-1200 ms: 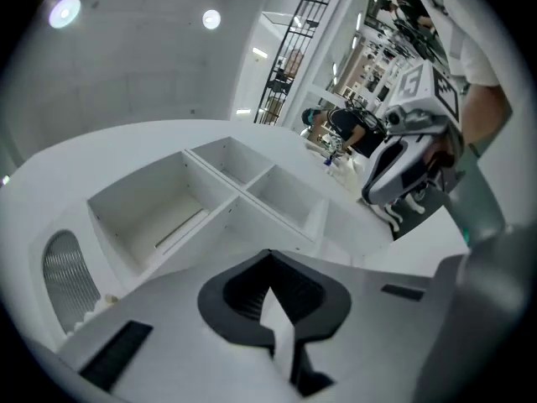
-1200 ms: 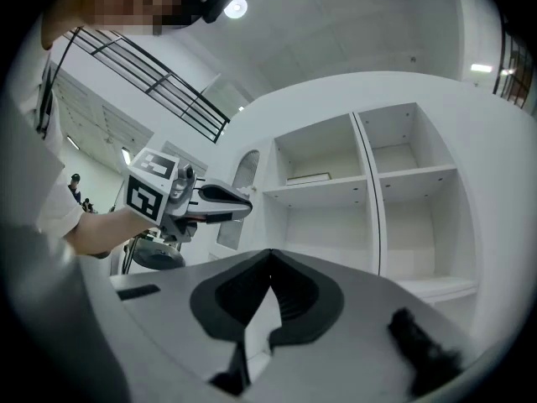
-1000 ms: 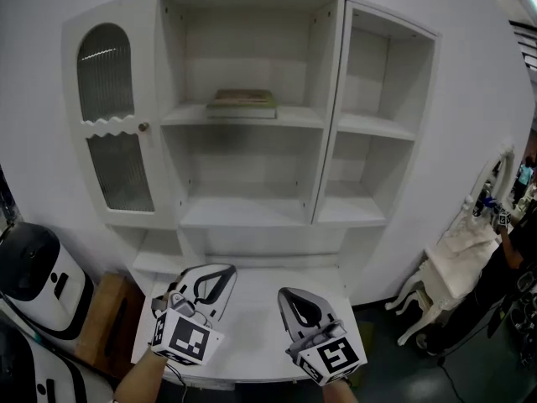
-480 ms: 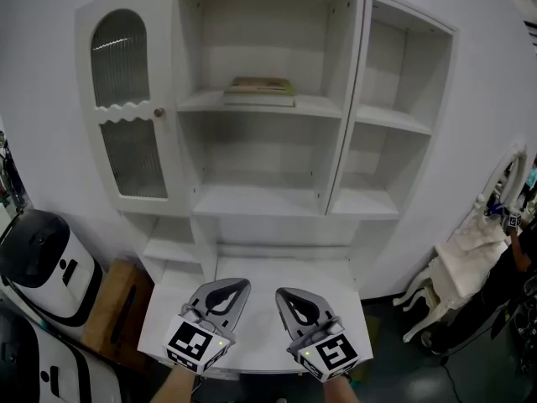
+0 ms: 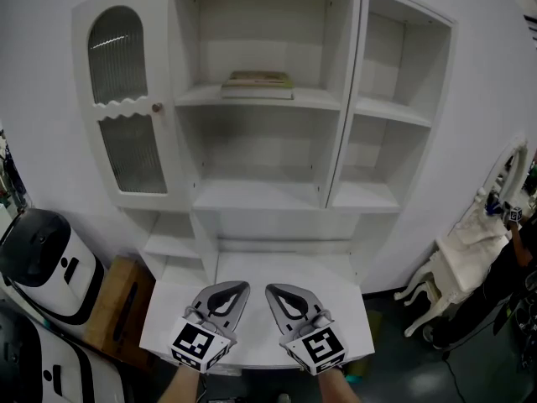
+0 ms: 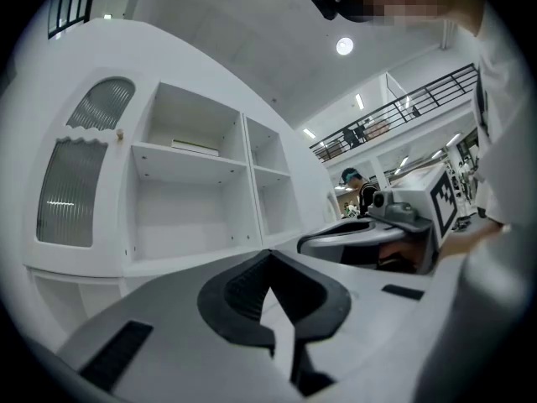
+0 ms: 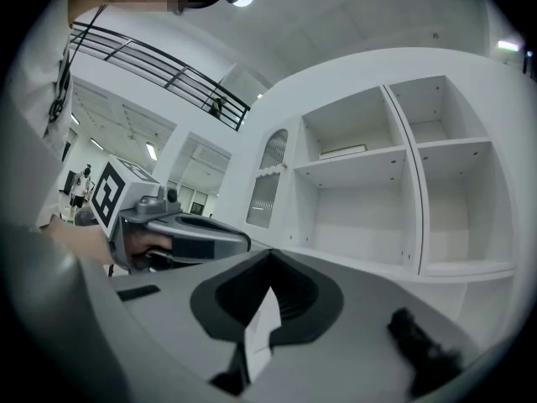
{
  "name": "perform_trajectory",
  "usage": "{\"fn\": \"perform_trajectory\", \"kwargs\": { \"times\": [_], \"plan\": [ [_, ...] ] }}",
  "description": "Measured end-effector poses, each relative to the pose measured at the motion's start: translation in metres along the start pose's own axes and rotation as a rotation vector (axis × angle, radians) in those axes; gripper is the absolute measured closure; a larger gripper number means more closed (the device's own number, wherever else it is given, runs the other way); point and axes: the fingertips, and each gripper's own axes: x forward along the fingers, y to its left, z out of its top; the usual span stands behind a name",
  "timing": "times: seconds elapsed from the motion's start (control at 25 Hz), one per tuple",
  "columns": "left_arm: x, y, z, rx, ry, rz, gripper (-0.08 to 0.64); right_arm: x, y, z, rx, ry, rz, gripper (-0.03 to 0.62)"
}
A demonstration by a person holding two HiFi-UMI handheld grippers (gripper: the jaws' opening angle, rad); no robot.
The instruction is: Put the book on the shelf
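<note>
- Change vs. 1 s ago: left claw (image 5: pixel 226 290) and right claw (image 5: pixel 284 294) have drawn closer together at bottom centre of the head view. They are now side by side, low over the white bench (image 5: pixel 336 275).
- The book (image 5: pixel 257 84) has not moved. It lies on the upper middle shelf (image 5: pixel 319 101) of the cabinet, upper centre of frame, well apart from both claws.
- Claw state: left claw closed, tips meeting, nothing between them. Right claw reads the same in its own view, closed and empty.
- Meaning for task (judgement): book is placed and both claws are clear of it, so the task looks complete. No further grasp req'd.
- Book orientation: flat on its cover, long axis left-right, approx. parallel to the shelf front edge.
- A long edge faces out. Spine vs. page side: cannot tell.
</note>
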Motion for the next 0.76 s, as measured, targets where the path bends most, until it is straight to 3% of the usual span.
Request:
{"fn": "perform_trajectory", "kwargs": {
  "times": [0.76],
  "plan": [
    [0.002, -0.016, -0.006, -0.022, 0.006, -0.025, 0.552, -0.006, 0.000, -0.007, -0.002, 0.030, -0.021, 0.580]
  ]
}}
